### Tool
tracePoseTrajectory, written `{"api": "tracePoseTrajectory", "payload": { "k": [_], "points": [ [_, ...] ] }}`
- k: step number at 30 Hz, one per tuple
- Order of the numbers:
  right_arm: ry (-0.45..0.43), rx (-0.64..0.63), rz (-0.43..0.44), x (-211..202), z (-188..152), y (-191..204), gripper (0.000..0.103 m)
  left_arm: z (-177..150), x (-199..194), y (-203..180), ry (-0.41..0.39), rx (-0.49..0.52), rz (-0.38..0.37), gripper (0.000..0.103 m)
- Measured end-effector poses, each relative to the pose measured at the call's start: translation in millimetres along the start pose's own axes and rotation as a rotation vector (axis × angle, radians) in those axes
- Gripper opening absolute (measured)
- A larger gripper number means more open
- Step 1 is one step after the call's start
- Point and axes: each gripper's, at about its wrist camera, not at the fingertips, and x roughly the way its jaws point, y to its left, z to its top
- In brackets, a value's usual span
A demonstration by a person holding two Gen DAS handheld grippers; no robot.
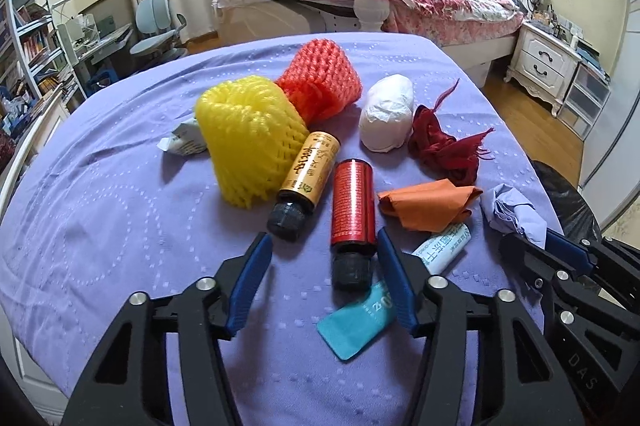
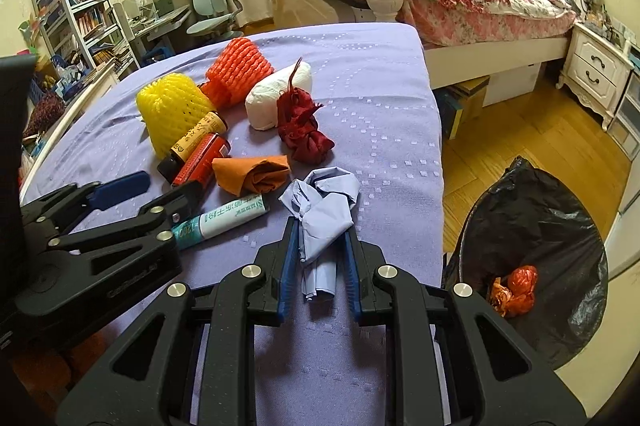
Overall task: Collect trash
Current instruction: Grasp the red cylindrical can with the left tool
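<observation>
On the purple-covered table (image 1: 120, 226) lies a red bottle (image 1: 353, 204) with a black cap, pointing at me. My left gripper (image 1: 322, 236) is open and straddles its cap end. The right pad is close beside the bottle, and the left pad stands clear of it. My right gripper (image 2: 320, 226) is shut on a crumpled light-blue paper (image 2: 324, 210) near the table's right edge. A black trash bag (image 2: 532, 246) stands open on the floor to the right, with an orange wad (image 2: 516, 290) inside.
Also on the table are a gold bottle (image 1: 310, 170), yellow foam net (image 1: 248, 142), orange foam net (image 1: 320, 78), white wad (image 1: 387, 112), dark red cloth (image 1: 440, 146), orange paper (image 1: 428, 204), teal packet (image 1: 356, 322) and white tube (image 1: 444, 250). A bed stands behind.
</observation>
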Motion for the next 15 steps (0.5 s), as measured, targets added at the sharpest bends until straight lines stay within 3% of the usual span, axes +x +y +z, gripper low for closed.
{"api": "tracePoseTrajectory", "payload": {
  "k": [6, 15],
  "points": [
    [-0.002, 0.007, 0.01, -1, 0, -2, 0.021, -1, 4, -5, 0.014, 0.028, -0.032, 0.029],
    [-0.005, 0.011, 0.008, -2, -1, -2, 0.021, -8, -9, -1, -0.023, 0.011, -0.056, 0.028]
  ]
}}
